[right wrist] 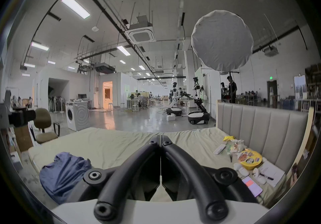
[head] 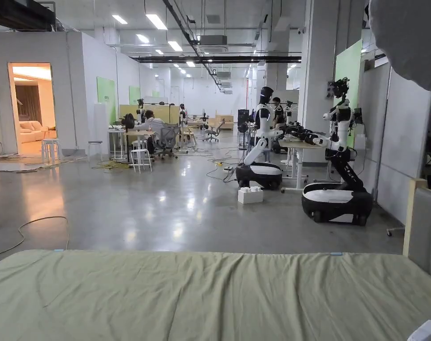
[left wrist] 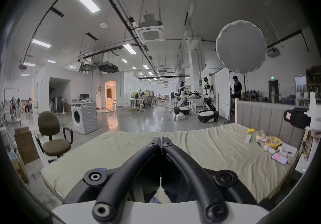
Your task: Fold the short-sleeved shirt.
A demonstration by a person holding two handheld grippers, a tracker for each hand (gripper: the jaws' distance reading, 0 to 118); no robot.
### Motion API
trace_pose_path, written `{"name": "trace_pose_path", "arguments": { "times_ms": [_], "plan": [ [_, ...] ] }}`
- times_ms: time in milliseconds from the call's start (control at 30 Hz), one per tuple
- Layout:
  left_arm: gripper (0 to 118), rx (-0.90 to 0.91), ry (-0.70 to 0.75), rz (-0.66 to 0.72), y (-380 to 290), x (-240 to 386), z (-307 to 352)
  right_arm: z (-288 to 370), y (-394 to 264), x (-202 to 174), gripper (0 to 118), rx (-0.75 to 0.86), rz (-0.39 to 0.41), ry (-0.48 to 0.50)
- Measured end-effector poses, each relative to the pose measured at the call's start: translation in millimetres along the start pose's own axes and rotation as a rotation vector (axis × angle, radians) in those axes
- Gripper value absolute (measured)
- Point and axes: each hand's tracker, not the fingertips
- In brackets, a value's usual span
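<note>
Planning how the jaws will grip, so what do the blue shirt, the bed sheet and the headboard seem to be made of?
Blue shirt: thin, soft woven or knit cloth, matte; it lies crumpled in loose folds.
Bed sheet: light, pale green fabric, matte, probably cotton-like; fine wrinkles run across it.
Headboard: padded upholstery in vertical channels, smooth with a faint sheen, possibly faux leather; a pale wooden edge frames it.

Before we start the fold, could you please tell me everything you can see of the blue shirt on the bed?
The blue shirt shows in the right gripper view as a crumpled, unfolded heap of soft, thin-looking fabric, dull blue and heavily wrinkled. It lies on the pale green sheet, near the bed's left edge. The right gripper is shut and empty above the sheet; part of its frame hides the shirt's near side. Sleeves and collar cannot be told apart.
</note>
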Motion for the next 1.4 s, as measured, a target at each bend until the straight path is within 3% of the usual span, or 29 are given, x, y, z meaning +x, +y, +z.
{"name": "trace_pose_path", "arguments": {
  "times_ms": [67, 100, 133, 167, 200, 267, 300, 333, 367, 467, 533, 567, 600, 633, 700, 767, 800, 833, 867, 900, 967, 1000, 1067, 1167, 1400],
  "plan": [
    [0, 0.002, -0.017, -0.081, 2, 5, -3, -2, 1, -4, 1, -0.001, 0.039, 0.034],
    [0, -0.005, -0.018, -0.188, 2, 12, -5, -5, 2, -7, 1, 0.007, 0.125, 0.057],
    [0, -0.013, -0.011, -0.364, -1, 23, -6, -9, 1, -14, 1, -0.002, 0.290, 0.086],
    [0, -0.011, 0.001, -0.594, -9, 35, -7, -12, -4, -23, 1, -0.030, 0.528, 0.094],
    [0, -0.002, 0.013, -0.922, -29, 46, -7, -13, -18, -37, 1, -0.014, 0.858, 0.077],
    [0, 0.005, 0.016, -1.406, -78, 56, -9, -13, -57, -56, 1, 0.096, 1.515, 0.103],
    [0, -0.010, -0.014, -1.587, -104, 56, -10, -10, -94, -53, 1, 0.054, 1.731, 0.130],
    [0, -0.039, -0.055, -1.711, -125, 54, -9, -5, -113, -54, 1, 0.070, 1.854, 0.218],
    [0, -0.046, -0.128, -1.768, -148, 52, -7, 1, -130, -50, 1, 0.080, 1.917, 0.318],
    [0, -0.118, -0.376, -1.729, -171, 52, 4, 14, -152, -51, 1, -0.007, 1.816, 0.482],
    [0, -0.100, -0.315, -1.613, -161, 50, 6, 14, -148, -54, 1, -0.040, 1.695, 0.441],
    [0, -0.084, -0.259, -1.489, -143, 52, 2, 11, -136, -55, 1, -0.049, 1.573, 0.386],
    [0, -0.094, -0.183, -1.280, -121, 51, -3, 8, -115, -57, 1, -0.070, 1.402, 0.329],
    [0, -0.120, -0.131, -1.061, -98, 51, -6, 3, -96, -54, 1, -0.103, 1.184, 0.260],
    [0, -0.130, -0.050, -0.461, -60, 32, -8, -5, -65, -35, 1, -0.161, 0.627, 0.115],
    [0, -0.109, -0.111, 0.051, -42, 14, -5, -3, -54, -4, 1, -0.174, 0.122, 0.024],
    [0, -0.107, -0.153, 0.271, -46, 0, -3, 2, -55, 11, 1, -0.175, -0.146, -0.035],
    [0, -0.109, -0.141, 0.386, -52, -7, -1, 11, -65, 19, 1, -0.217, -0.360, -0.054],
    [0, -0.098, -0.106, 0.419, -57, -6, 4, 19, -59, 26, 1, -0.080, -0.389, -0.116],
    [0, -0.056, -0.100, 0.383, -61, -1, 10, 21, -66, 27, 1, -0.152, -0.476, -0.133],
    [0, -0.009, -0.091, 0.211, -55, 8, 13, 20, -57, 30, 1, -0.118, -0.366, -0.117],
    [0, -0.080, -0.103, 0.136, -53, 11, 11, 22, -54, 23, 1, -0.109, -0.288, -0.106],
    [0, -0.098, -0.104, 0.094, -52, 18, 11, 22, -48, 17, 1, -0.104, -0.188, -0.105],
    [0, -0.084, -0.119, 0.169, -54, 13, 12, 22, -47, 10, 1, -0.097, -0.174, -0.077],
    [0, -0.087, -0.108, 0.126, -51, 14, 12, 18, -47, 3, 1, -0.090, -0.101, -0.054]
  ]
}}
